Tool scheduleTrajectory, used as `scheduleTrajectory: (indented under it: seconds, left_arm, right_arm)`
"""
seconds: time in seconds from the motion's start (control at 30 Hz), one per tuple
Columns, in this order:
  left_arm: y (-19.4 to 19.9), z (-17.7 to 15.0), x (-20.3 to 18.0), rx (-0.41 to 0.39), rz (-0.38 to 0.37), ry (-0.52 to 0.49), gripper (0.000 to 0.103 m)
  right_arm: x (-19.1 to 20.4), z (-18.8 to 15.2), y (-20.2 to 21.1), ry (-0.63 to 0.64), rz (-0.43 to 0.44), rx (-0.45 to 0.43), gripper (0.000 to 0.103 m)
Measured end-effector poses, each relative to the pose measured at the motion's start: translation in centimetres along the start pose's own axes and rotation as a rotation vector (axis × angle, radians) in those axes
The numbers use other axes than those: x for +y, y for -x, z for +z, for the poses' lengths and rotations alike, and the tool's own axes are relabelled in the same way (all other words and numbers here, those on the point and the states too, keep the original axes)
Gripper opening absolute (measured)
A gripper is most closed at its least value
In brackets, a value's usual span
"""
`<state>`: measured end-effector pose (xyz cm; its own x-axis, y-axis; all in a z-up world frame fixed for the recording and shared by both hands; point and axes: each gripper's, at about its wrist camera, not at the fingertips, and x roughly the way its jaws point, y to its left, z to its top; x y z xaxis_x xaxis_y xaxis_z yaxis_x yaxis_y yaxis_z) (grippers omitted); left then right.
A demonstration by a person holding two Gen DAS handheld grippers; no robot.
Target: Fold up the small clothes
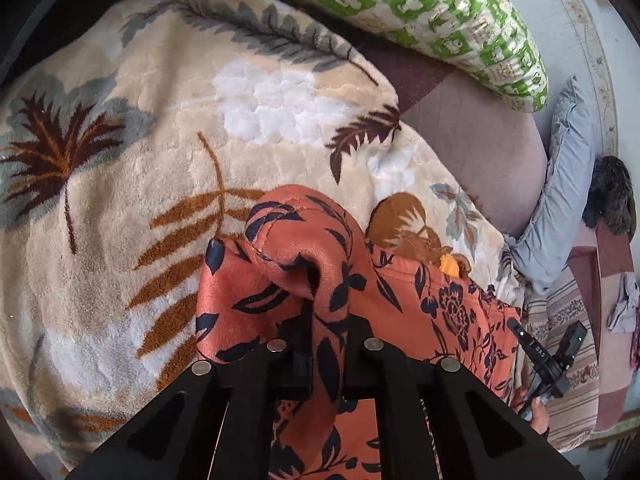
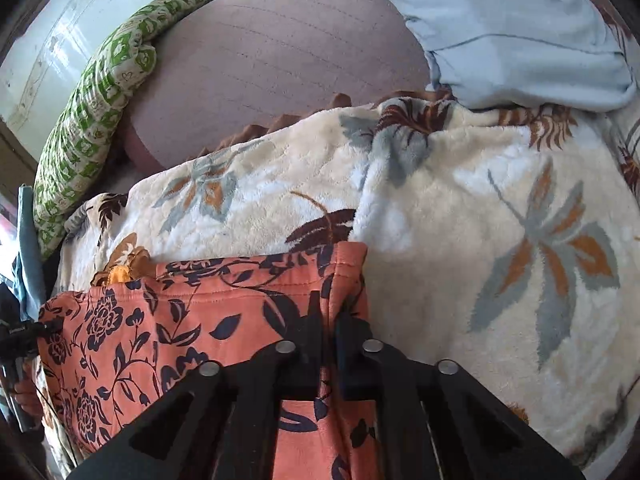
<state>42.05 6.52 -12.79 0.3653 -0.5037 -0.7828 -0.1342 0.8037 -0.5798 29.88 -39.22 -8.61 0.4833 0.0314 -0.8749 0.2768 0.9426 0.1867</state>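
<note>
An orange garment with dark navy flowers (image 1: pixel 304 248) lies on a cream leaf-patterned fleece blanket (image 1: pixel 120 160). My left gripper (image 1: pixel 320 300) is shut on a bunched fold of it at its left end, lifted a little. My right gripper (image 2: pixel 330 312) is shut on the garment (image 2: pixel 192 312) near its right hemmed corner, close to the blanket (image 2: pixel 480 240). The cloth stretches between the two grippers. The other gripper shows at the right edge of the left wrist view (image 1: pixel 548 360) and at the left edge of the right wrist view (image 2: pixel 20 336).
A green-and-white patterned pillow (image 1: pixel 420 4) lies at the back by the wall. A mauve quilted cover (image 2: pixel 288 48) and a light blue cloth (image 2: pixel 520 32) lie beyond the blanket. A small yellow-orange item (image 2: pixel 120 274) peeks out behind the garment.
</note>
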Motion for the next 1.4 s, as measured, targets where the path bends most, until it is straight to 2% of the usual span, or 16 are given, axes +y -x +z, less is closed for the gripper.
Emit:
scheduleTrajectory:
  seconds: [0.07,0.13,0.27,0.37,0.4,0.5,0.57,0.67,0.8,0.9,0.97,1.07,1.13,1.2,1.3,1.4]
  left_arm:
    - [1.5,0.2,-0.8,-0.078,-0.044,-0.036,0.006]
    - [1.7,0.4,-1.3,-0.11,-0.015,-0.066,0.006]
    - [-1.7,0.5,0.0,-0.057,0.109,-0.05,0.007]
    - [-2.7,0.1,0.5,-0.054,0.106,-0.027,0.008]
    - [-2.6,0.2,0.3,-0.053,0.109,-0.027,0.009]
    - [-1.7,0.4,-0.3,-0.028,0.131,-0.046,0.01]
    - [0.5,0.1,-0.6,-0.05,0.165,-0.08,0.01]
    - [4.6,-2.0,-0.9,-0.13,0.202,-0.109,0.012]
    - [7.8,-8.0,-2.5,-0.19,0.129,-0.147,0.027]
    - [6.2,-11.9,-2.9,-0.14,0.152,-0.174,0.03]
    - [3.7,-13.4,-1.8,-0.068,0.188,-0.146,0.03]
    - [3.3,-14.0,-1.2,-0.11,0.184,-0.134,0.028]
    - [3.5,-13.4,-1.1,-0.09,0.18,-0.089,0.028]
    - [4.0,-12.7,-0.4,-0.067,0.149,-0.02,0.028]
    - [6.3,-12.8,1.2,-0.078,0.075,0.088,0.028]
    - [9.1,-13.4,3.2,-0.119,0.072,0.129,0.028]
  right_arm:
    - [-0.1,0.6,2.6,-0.023,0.068,-0.116,0.004]
    - [-1.0,1.3,3.0,-0.077,0.096,-0.159,0.005]
    - [-2.9,0.8,-0.9,-0.134,0.025,-0.069,0.005]
    - [-3.2,-0.6,-3.4,-0.129,-0.04,-0.01,0.007]
    - [-3.1,-0.8,-3.6,-0.136,-0.049,-0.005,0.015]
    - [-2.8,-0.9,-1.8,-0.146,-0.063,-0.035,0.019]
    - [-2.3,-1.3,0.6,-0.136,-0.05,-0.074,0.02]
    - [-1.3,-3.5,4.3,-0.14,0.055,-0.119,0.025]
    - [0.2,-8.6,7.2,-0.136,0.125,-0.144,0.037]
    - [0.0,-12.1,7.1,-0.165,0.102,-0.133,0.037]
    - [-1.0,-13.8,5.6,-0.207,0.077,-0.088,0.036]
    - [-1.4,-15.1,4.8,-0.174,0.075,-0.103,0.036]
    - [-0.4,-14.6,5.0,-0.13,0.031,-0.08,0.037]
    - [0.1,-14.3,5.5,-0.129,0.015,-0.061,0.037]
    - [0.7,-15.1,7.5,-0.158,0.063,-0.092,0.04]
    - [2.4,-16.2,9.0,-0.124,0.06,-0.102,0.045]
